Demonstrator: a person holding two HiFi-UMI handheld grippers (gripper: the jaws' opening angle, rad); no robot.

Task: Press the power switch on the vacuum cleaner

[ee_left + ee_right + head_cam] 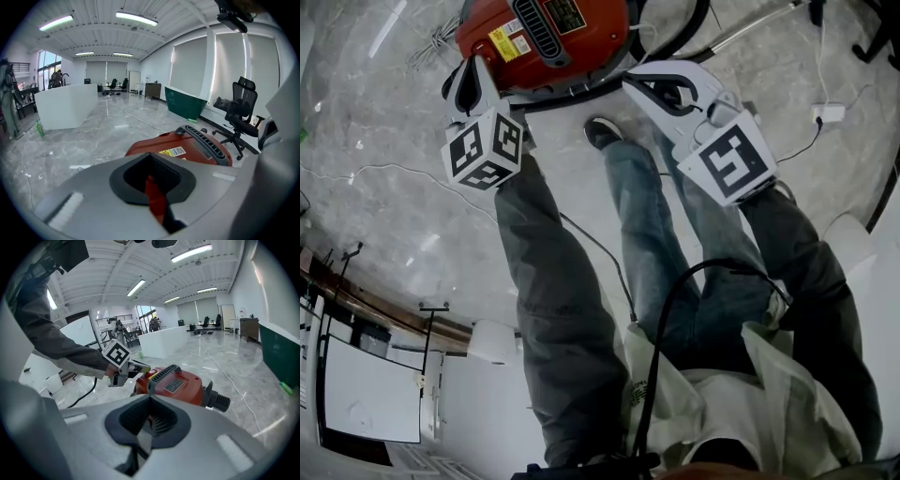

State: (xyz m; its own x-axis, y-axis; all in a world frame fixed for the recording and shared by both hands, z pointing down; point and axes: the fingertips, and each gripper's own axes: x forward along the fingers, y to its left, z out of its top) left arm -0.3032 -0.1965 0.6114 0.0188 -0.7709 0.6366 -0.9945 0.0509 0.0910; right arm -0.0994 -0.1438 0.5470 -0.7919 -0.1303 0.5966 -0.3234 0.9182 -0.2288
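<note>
Left gripper [471,77]: jaws drawn together on nothing, tip at the left edge of the red vacuum cleaner [546,33]. Vacuum cleaner: stands on the marble floor [384,216], just ahead of the person's shoe [602,132]. Right gripper [639,86]: jaws closed, empty, tip just beside the vacuum cleaner's right edge.

The vacuum cleaner [544,33] has a red body with a black ribbed grille and a yellow label. The left gripper [469,86] and the right gripper [664,91] are light grey with black pads, and each carries a cube with black-and-white square markers. The floor [384,187] is grey marble with pale veins. The person's sleeves [553,309] are dark grey, the jeans [652,234] blue, the shoe [602,131] black. The swivel chair [241,110] is black.
</note>
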